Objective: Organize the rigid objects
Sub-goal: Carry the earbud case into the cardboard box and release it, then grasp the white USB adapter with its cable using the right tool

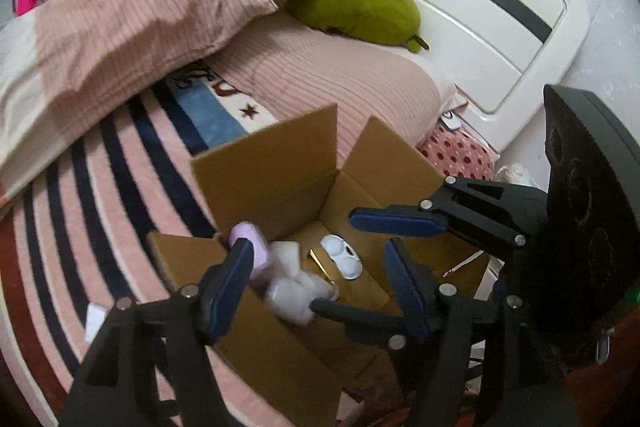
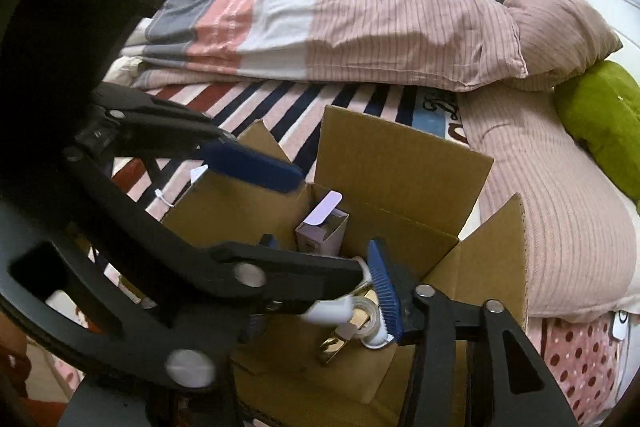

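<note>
Brown corrugated cardboard box [image 1: 272,183], flaps standing up, set on a pink, navy and red striped blanket [image 1: 100,187] across a bed. Inside, on the floor of the box: a white two-lobed plastic case [image 1: 342,257], a heap of white translucent plastic pieces [image 1: 288,291], a small lilac carton [image 2: 322,231] upright by the box wall with its top flap open, a clear tape roll [image 2: 368,311] and a shiny gold item [image 2: 332,347], too hidden to name. Left gripper [image 1: 316,255] over the box mouth, jaws spread wide, gripping nothing, the lilac carton near its left blue pad [image 1: 228,287]. Right gripper [image 1: 334,261] reaching in from the right, jaws likewise wide apart and empty, above the white case. Behind the box, a pink ribbed pillow [image 1: 140,11] and a green plush cushion [image 1: 356,3] against a white headboard [image 1: 480,7].
</note>
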`<state>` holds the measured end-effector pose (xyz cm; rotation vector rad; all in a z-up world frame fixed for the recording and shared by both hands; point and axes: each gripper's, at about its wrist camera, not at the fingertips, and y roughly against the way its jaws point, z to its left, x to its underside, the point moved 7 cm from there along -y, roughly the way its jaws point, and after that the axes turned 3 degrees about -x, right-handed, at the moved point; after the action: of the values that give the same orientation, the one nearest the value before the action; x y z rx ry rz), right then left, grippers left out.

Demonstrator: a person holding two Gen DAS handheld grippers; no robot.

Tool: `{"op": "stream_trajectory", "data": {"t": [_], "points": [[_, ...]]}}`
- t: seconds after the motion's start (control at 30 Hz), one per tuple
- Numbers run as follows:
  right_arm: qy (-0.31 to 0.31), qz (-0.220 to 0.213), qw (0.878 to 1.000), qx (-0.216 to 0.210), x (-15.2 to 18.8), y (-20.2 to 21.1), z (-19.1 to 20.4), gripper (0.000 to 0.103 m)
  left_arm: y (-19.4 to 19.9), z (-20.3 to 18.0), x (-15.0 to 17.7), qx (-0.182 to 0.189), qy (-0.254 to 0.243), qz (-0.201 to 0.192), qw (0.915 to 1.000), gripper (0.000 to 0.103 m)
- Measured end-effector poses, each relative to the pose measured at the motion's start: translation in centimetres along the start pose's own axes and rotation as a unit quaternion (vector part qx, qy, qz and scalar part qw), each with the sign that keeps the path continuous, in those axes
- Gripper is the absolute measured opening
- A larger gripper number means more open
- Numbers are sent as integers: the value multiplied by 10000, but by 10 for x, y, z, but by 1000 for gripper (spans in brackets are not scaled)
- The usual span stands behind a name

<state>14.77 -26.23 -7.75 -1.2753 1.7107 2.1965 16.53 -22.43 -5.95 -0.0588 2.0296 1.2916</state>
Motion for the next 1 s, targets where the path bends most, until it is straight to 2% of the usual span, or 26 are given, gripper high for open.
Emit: {"op": "stream_trajectory", "data": {"t": [0.1,0.2,0.27,0.37,0.47,0.63,0.8,1.0], "points": [[84,-114,9999,-38,-7,4,10,53,27,17,5,-179,126,-268,9994,64],[202,-328,9988,-303,-20,9,31,53,63,43,14,-462,324,-634,9964,67],[311,-484,9964,-623,-30,12,54,53,89,67,26,-736,508,-896,9920,75],[526,-579,9921,-982,-41,10,92,53,120,105,52,-1157,831,-1169,9829,75],[746,-451,9873,-1330,-49,-8,136,53,139,147,86,-1542,1252,-1314,9712,75],[867,37,9827,-1633,-44,-61,188,53,137,195,144,-1799,1793,-1318,9582,76],[551,606,9844,-1556,-23,-129,198,53,117,226,188,-1828,2218,-1166,9507,76],[-461,796,9919,-874,-17,-209,154,50,106,236,206,-1885,2368,-1076,9470,76]]}}
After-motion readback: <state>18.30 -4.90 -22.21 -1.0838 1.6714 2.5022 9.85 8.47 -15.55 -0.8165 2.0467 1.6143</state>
